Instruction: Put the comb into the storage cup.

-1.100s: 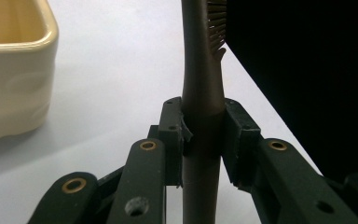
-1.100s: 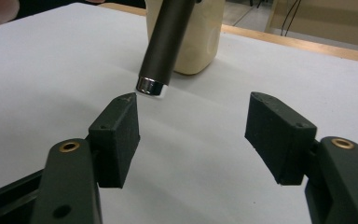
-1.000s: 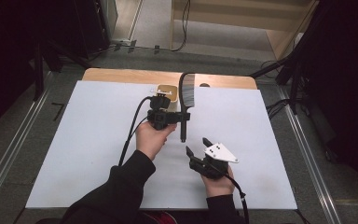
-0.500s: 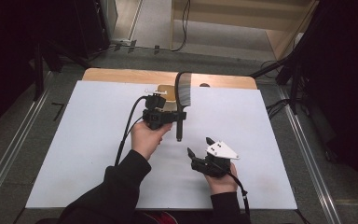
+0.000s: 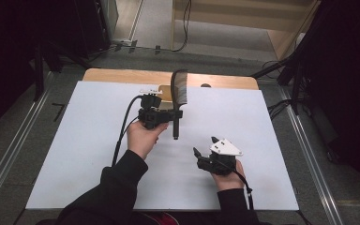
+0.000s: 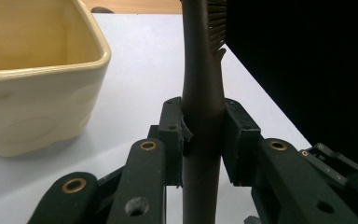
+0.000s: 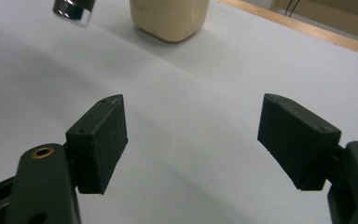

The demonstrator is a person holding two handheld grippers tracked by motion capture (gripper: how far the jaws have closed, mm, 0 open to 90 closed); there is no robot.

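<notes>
White table: 1 comb clamped in left gripper, 1 cream cup, right gripper w/ jaws apart, nothing betw.

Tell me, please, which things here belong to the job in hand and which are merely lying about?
In the job:
- brush, clamped by its handle in the left gripper
- cream cup beside it
- right gripper, jaws open, nothing between them

Lying about:
- cables on the floor
- wooden board beyond the white sheet
</notes>
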